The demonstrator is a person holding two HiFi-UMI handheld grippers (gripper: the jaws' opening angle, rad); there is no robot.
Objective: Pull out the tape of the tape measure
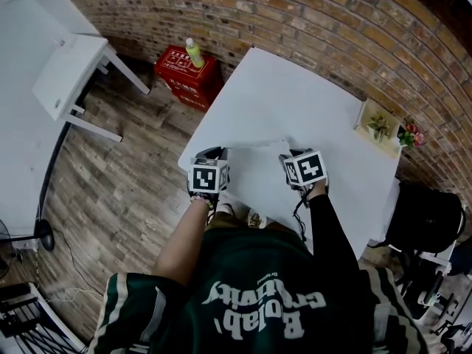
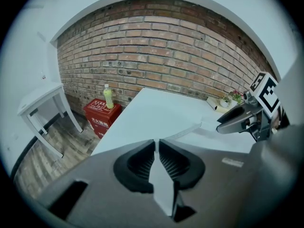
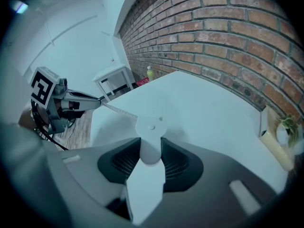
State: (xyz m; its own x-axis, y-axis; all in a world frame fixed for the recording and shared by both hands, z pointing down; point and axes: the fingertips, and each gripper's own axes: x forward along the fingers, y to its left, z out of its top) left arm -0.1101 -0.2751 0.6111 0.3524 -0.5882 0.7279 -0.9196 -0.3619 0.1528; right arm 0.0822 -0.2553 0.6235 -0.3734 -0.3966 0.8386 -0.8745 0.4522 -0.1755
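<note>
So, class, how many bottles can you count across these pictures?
1. The yellow-green bottle stands on the red crate on the floor by the brick wall, to the left of the white table. Others may be hidden out of view.

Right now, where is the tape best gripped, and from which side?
Its free end, flat faces between the jaws, from the side opposite the case: the tape is a thin strip, and the left gripper pinches it so.

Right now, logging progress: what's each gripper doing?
Left gripper: shut on the end of the tape.
Right gripper: shut on the tape measure case.
</note>
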